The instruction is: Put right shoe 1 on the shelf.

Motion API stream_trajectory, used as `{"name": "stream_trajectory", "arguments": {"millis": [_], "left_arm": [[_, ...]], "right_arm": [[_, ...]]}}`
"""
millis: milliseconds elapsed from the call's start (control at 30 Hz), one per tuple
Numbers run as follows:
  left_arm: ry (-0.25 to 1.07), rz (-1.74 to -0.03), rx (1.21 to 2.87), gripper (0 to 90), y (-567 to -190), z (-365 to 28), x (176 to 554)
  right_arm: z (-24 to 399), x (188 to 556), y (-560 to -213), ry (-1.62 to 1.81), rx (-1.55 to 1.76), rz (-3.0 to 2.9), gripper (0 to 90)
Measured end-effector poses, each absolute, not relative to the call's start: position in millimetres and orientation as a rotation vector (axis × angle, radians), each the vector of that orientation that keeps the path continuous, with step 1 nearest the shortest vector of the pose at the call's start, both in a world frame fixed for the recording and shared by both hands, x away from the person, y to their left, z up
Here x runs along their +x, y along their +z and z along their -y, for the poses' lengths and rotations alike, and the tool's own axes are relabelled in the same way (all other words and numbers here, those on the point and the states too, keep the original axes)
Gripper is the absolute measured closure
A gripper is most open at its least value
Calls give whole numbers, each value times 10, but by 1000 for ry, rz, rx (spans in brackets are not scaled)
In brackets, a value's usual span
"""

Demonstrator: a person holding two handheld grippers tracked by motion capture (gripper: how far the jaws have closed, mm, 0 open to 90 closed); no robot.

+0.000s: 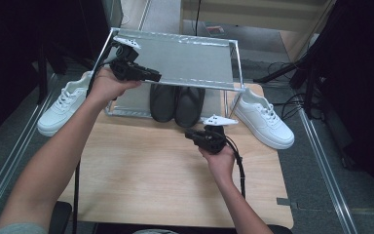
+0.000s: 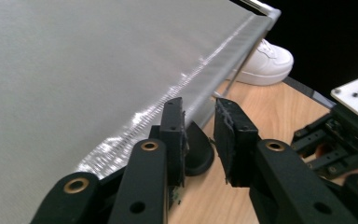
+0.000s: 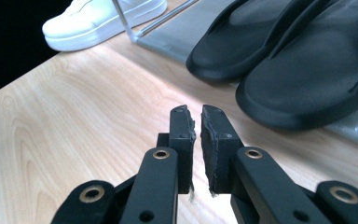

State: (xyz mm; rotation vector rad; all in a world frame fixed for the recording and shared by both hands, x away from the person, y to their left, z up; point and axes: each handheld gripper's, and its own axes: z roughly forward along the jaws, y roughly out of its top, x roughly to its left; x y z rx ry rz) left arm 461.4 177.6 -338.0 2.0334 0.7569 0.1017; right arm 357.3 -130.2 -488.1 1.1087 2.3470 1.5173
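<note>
High view has a two-tier metal shoe rack with grey mesh shelves [image 1: 185, 58] standing at the far end of a light wooden table [image 1: 151, 180], and a pair of black rubber slide sandals [image 1: 177, 103] parked side by side on its lower shelf, toes toward the person. So the sandals look already placed, and my read is that this is the bit right after setting them down. The left gripper [image 1: 157, 76] is up by the front edge of the top shelf, and in the left gripper view its jaws stand apart with nothing between them, just the shelf edge and a sandal toe behind the gap. The right gripper [image 1: 189, 134] hangs just in front of the sandals, above the table; in the right gripper view its pads have only a thin slit between them and grip nothing, so it's released too. Two white lace-up sneakers are not on the rack yet: one white sneaker on the left [image 1: 63, 105] sits off the table edge beside the rack, the other white sneaker on the right [image 1: 264, 118] on the table's far right corner. I'd guess the next move is one gripper per sneaker: open wider, swing outward, take each by its side wall or collar, then lift high enough to clear the top shelf's rim.
</note>
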Motion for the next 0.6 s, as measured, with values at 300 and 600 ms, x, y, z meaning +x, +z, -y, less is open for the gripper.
{"name": "stream_trajectory", "arguments": {"millis": [300,600], "left_arm": [[76,-733,2046,502,-3407,-1795,4313],[93,-746,2048,416,-3587,-1900,4023]], "right_arm": [[1354,3425,-4883,1538,1048,-2410,680],[1465,3382,-4840,1571,1057,-2397,584]]}}
